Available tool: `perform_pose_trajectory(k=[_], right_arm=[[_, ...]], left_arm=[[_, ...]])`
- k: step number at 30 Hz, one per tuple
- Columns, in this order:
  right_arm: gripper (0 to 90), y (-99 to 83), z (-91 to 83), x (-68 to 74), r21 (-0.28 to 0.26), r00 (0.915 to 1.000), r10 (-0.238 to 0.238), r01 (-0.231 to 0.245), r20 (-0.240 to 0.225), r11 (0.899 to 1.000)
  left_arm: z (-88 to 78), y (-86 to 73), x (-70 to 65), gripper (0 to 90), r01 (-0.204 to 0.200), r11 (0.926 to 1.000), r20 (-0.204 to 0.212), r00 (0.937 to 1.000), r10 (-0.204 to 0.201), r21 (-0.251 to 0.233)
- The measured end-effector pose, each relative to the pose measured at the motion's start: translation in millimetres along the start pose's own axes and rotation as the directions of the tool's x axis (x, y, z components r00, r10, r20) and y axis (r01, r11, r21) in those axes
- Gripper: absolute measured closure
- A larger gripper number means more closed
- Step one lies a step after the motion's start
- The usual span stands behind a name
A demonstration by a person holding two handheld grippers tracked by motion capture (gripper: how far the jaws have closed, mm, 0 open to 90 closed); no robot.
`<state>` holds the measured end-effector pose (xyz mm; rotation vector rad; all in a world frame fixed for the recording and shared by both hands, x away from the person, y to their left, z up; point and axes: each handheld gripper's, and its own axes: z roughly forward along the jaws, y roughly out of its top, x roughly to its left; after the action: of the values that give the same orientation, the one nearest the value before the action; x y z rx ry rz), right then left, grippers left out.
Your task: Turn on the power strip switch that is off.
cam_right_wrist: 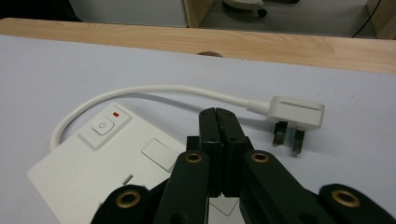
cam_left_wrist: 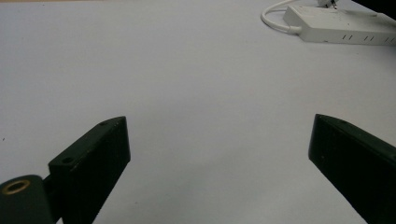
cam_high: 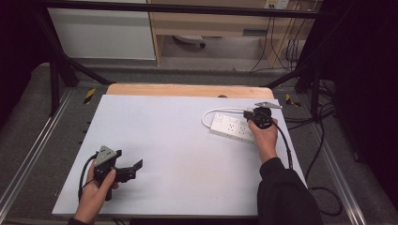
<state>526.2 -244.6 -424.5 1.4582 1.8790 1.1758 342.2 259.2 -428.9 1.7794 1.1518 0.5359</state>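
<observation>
Left gripper (cam_high: 136, 168): near edge of the white table (cam_high: 159, 136), held low in the left hand (cam_high: 96, 192), jaws spread wide over bare surface.
Right gripper (cam_right_wrist: 218, 122): farther back at the right, in the right hand (cam_high: 265, 138), jaws pressed together, empty, above the power strip (cam_high: 233, 126).
Power strip: flat, red light lit beside its button (cam_right_wrist: 102, 126).
Plug (cam_right_wrist: 296, 114): lying just beyond the jaws, prongs toward the camera, white cord (cam_right_wrist: 140, 93) looping back to the strip.

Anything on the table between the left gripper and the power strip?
No. In the left gripper view, bare white tabletop runs from the left gripper to the power strip.
</observation>
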Motion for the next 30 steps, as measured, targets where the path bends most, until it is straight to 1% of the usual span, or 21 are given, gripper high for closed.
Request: perform_pose_trajectory(k=[4, 5, 7, 10, 14, 18, 21, 24, 30], right_arm=[[90.0, -3.5, 1.2, -0.2, 0.014, 1.0000, 0.002, -0.002, -0.007, 1.000], [90.0, -6.4, 2.2, -0.1, 0.026, 1.0000, -0.001, 0.001, -0.005, 1.000], [90.0, -8.7, 3.1, -0.1, 0.034, 1.0000, -0.008, 0.009, -0.003, 0.999], [90.0, -10.2, 3.6, 0.3, 0.033, 1.0000, 0.001, -0.001, -0.006, 0.999], [90.0, -12.4, 5.2, 0.9, 0.043, 0.9999, -0.009, 0.009, -0.009, 0.999], [90.0, -14.4, 6.2, 1.2, 0.046, 1.0000, -0.002, 0.003, -0.008, 0.999], [90.0, -16.2, 7.1, 1.0, 0.050, 0.9999, -0.007, 0.007, -0.011, 0.999], [90.0, -16.7, 7.9, 2.3, 0.045, 0.9999, 0.001, 0.000, -0.015, 0.999], [90.0, -16.9, 7.9, 2.9, 0.044, 0.9999, -0.005, 0.005, -0.016, 0.999]], left_arm=[[0.2, -0.2, -0.1, 5.4, 0.001, 1.0000, 0.000, 1.0000, -0.001, 0.001], [0.2, -0.2, 0.0, 5.4, 0.002, 1.0000, -0.001, 1.0000, -0.002, -0.001], [0.1, -0.2, 0.1, 5.4, 0.001, 1.0000, -0.003, 1.0000, -0.001, -0.001], [0.3, -0.2, 0.0, 5.3, 0.002, 1.0000, -0.001, 1.0000, -0.002, 0.000], [0.4, -0.3, -0.3, 5.4, 0.003, 1.0000, 0.000, 1.0000, -0.003, 0.000], [0.3, -0.2, 0.0, 5.4, 0.002, 1.0000, -0.002, 1.0000, -0.002, 0.001], [0.4, -0.2, -0.3, 5.4, 0.002, 1.0000, 0.001, 1.0000, -0.002, 0.000], [0.6, -0.3, -0.4, 5.3, 0.002, 1.0000, 0.001, 1.0000, -0.002, 0.001], [0.5, -0.3, -0.5, 5.3, 0.001, 1.0000, 0.001, 1.0000, -0.001, 0.003]])
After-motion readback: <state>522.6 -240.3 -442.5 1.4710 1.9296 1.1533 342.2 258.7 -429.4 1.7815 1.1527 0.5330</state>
